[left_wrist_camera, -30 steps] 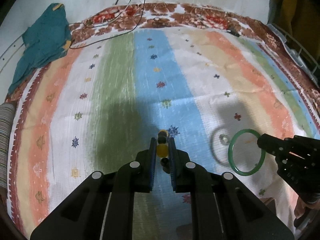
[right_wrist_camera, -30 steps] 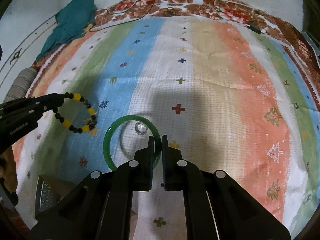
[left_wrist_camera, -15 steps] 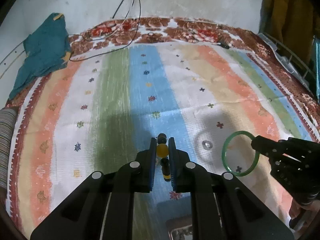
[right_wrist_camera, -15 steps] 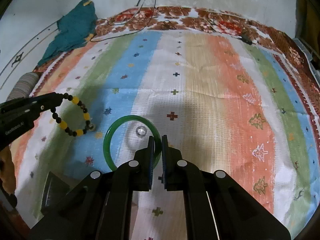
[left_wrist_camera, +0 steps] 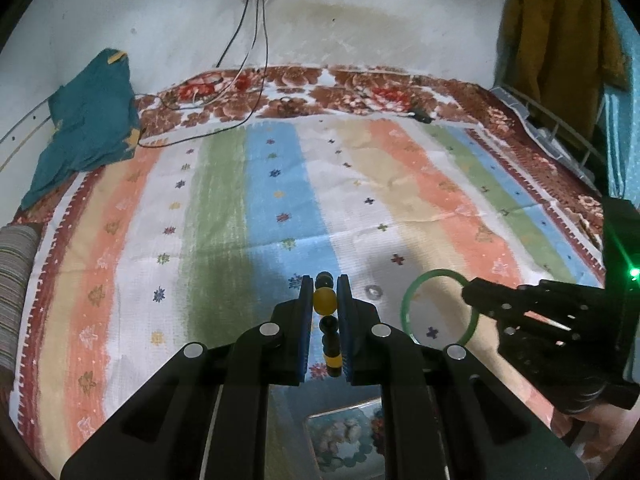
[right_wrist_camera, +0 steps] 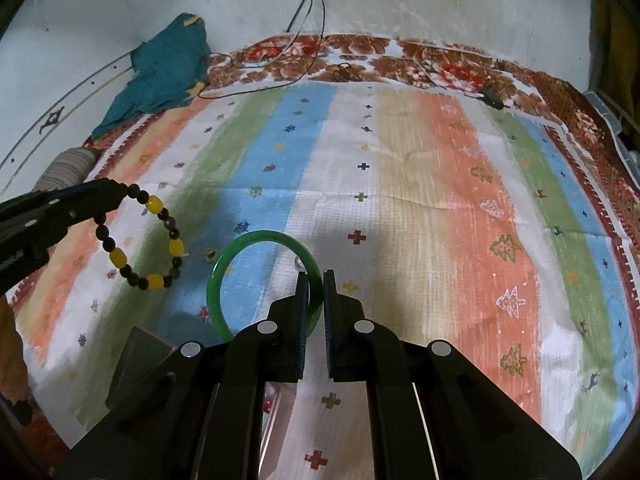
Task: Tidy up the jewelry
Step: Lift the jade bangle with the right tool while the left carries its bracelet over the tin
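Observation:
My left gripper (left_wrist_camera: 325, 294) is shut on a bead bracelet (left_wrist_camera: 325, 300) of yellow and dark beads, held above the striped bedspread (left_wrist_camera: 280, 184). The bracelet hangs as a loop in the right wrist view (right_wrist_camera: 140, 240). My right gripper (right_wrist_camera: 316, 280) is shut on a green bangle (right_wrist_camera: 256, 238), also lifted; it shows in the left wrist view (left_wrist_camera: 412, 300). A small silver ring (left_wrist_camera: 374, 291) lies on the cloth between them. A tray corner with small pieces (left_wrist_camera: 344, 436) shows below the left gripper.
A teal cloth (left_wrist_camera: 92, 128) lies at the far left by the wall. Cables (left_wrist_camera: 240, 40) run from a wall socket onto the bed's far edge. A wire rack (left_wrist_camera: 560, 136) stands at the right. A striped roll (left_wrist_camera: 12, 280) sits at the left edge.
Both grippers have risen and pulled back with bracelet and bangle; the bed looks farther, the wall socket has come into view, and the tray corner has appeared below.

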Tool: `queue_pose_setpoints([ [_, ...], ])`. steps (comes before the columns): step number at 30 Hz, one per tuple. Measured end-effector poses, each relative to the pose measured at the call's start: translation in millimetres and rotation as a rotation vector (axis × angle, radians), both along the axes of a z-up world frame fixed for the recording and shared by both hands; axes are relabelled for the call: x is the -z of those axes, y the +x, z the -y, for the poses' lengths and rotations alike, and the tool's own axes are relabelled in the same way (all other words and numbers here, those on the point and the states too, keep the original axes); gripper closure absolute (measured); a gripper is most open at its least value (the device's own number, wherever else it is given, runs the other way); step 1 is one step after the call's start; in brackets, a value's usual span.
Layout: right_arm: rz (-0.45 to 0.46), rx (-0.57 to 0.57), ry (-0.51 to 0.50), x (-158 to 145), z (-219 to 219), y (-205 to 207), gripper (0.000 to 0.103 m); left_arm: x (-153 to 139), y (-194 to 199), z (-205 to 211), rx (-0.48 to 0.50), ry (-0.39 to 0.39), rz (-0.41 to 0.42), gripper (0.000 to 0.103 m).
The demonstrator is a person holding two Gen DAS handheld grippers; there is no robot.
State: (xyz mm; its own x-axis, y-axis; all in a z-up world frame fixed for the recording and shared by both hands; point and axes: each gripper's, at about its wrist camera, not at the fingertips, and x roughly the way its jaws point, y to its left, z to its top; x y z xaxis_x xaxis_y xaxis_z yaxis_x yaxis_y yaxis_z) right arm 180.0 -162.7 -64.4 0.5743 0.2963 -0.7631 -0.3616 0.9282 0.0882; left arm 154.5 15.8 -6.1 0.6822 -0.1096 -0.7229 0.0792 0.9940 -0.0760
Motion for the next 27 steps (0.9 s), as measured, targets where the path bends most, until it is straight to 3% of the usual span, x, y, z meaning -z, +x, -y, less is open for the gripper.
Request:
queue_pose_setpoints([
  [27,0.074,-0.048,0.027,-21.5,-0.9,-62.3,0.095,-24.8,-64.6,9.1,0.026,-0.027,0.064,0.092],
])
